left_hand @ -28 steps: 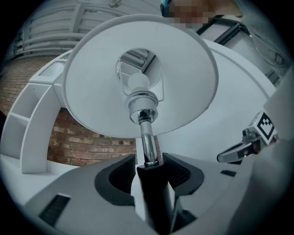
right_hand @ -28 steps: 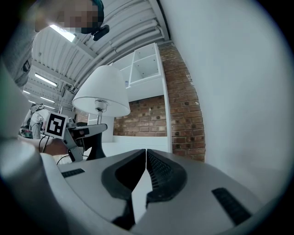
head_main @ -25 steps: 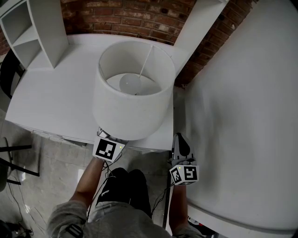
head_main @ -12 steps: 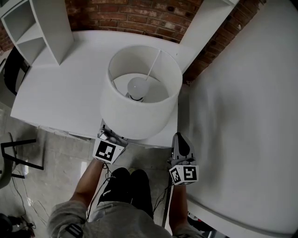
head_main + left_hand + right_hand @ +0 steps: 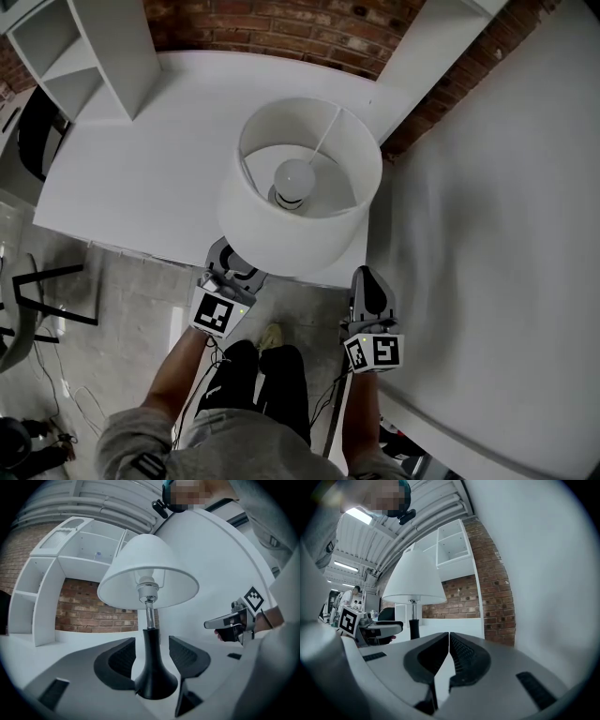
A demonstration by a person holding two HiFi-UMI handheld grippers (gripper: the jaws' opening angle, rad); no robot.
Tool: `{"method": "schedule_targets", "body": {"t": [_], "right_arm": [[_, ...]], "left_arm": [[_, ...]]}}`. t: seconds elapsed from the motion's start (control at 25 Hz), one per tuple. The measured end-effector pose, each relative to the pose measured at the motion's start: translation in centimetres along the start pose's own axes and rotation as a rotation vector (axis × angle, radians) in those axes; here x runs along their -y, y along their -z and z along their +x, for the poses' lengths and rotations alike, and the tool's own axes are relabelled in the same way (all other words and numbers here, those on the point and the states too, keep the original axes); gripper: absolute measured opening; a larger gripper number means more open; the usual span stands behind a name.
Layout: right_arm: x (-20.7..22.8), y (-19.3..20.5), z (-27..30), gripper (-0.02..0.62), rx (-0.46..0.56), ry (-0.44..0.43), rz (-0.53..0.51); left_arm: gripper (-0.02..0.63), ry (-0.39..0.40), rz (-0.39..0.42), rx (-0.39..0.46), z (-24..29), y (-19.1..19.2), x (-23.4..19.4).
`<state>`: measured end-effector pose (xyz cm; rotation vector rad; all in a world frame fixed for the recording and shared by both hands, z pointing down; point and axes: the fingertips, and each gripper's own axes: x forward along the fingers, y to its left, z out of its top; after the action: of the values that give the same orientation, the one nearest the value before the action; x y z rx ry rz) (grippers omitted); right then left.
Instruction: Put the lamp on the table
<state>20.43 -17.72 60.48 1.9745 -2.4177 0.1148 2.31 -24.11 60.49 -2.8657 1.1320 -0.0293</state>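
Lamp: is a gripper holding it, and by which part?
Nothing holds the lamp. The left gripper's jaws, just opened, stand apart around its black stem; right gripper shut, empty.

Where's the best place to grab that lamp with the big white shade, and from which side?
Grip the lamp by its slim black neck, just above the flared base, coming in level from the table's front edge. The neck is narrow and upright; the wide shade overhangs it, so from above probably won't work.
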Motion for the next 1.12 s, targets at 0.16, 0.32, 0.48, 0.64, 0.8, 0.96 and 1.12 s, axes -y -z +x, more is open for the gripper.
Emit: {"method": "schedule_targets", "body": {"t": [0.16,0.32,0.48,0.64,0.8,0.96,1.12], "right_arm": [[-0.7,-0.8,-0.6,0.025,-0.013,-0.003,0.013],[-1.8,-1.1,-1.1,0.025,-0.027,-0.02,0.022],[-3.2,-1.9,-1.9,0.025,-0.056,-0.04,0.017],[-3.5,-3.5,-2.4,0.025,-0.065,-0.039,0.039],[-4.0,-5.2,-2.7,0.025,-0.066,-0.045,0.048],[-5.1,-7.1,-2.8,0.025,-0.058,-0.064,0.049],[-5.7,-9.1,-2.9,0.025,-0.04,-0.072,0.049]], "left_arm": [[0.218,-0.011,-0.023,-0.021,-1.7,-0.7,0.3],[0.218,-0.023,-0.037,-0.041,-3.1,-1.5,0.4],[0.218,-0.035,-0.05,-0.067,-4.7,-2.2,0.5],[0.218,-0.057,-0.09,-0.106,-6.0,-3.1,0.4],[0.218,-0.059,-0.08,-0.125,-6.8,-4.9,0.6],[0.216,-0.071,-0.079,-0.116,-7.5,-7.5,0.4],[0.203,-0.064,-0.068,-0.115,-7.9,-10.2,0.4]]}}
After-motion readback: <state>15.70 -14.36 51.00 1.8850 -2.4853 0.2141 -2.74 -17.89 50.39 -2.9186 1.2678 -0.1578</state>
